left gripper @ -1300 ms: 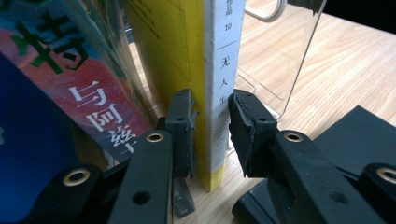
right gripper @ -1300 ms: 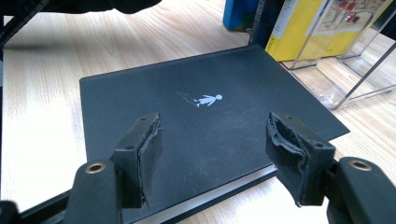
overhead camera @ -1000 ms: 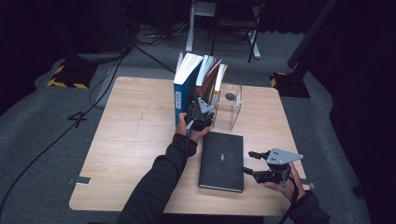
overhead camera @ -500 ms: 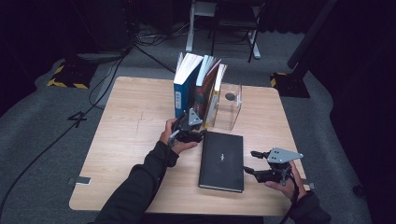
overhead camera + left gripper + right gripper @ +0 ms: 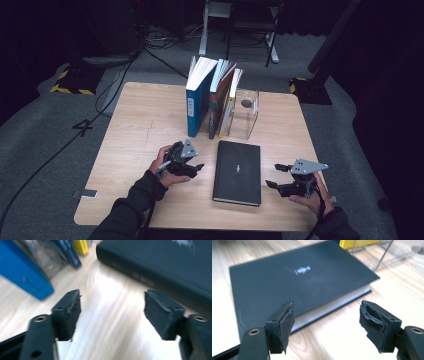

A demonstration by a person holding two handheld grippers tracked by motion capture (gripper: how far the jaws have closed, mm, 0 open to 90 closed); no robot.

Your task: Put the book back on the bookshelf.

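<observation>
A black hardcover book (image 5: pixel 237 172) lies flat on the wooden table (image 5: pixel 140 125), with a small pale figure on its cover (image 5: pixel 299 285). My left gripper (image 5: pixel 198 169) hovers just left of it, pointing at its spine (image 5: pixel 175 262). Its jaws (image 5: pixel 112 305) have just been opening and stand open over bare wood. My right gripper (image 5: pixel 272 176) sits off the book's right edge, facing the page side. Its jaws (image 5: pixel 327 312) have also just been opening, and nothing is between them. Behind the book, a blue book (image 5: pixel 196 105) and two thinner ones stand upright.
A clear acrylic bookend (image 5: pixel 247 115) stands to the right of the upright books, at the back of the table. A yellow book (image 5: pixel 227 107) leans against it. Chair legs and cables lie on the floor beyond the table.
My left gripper has come away from the standing books, toward the near side and down, to the left of the black book, and its jaws have widened. The right gripper has kept its place.
</observation>
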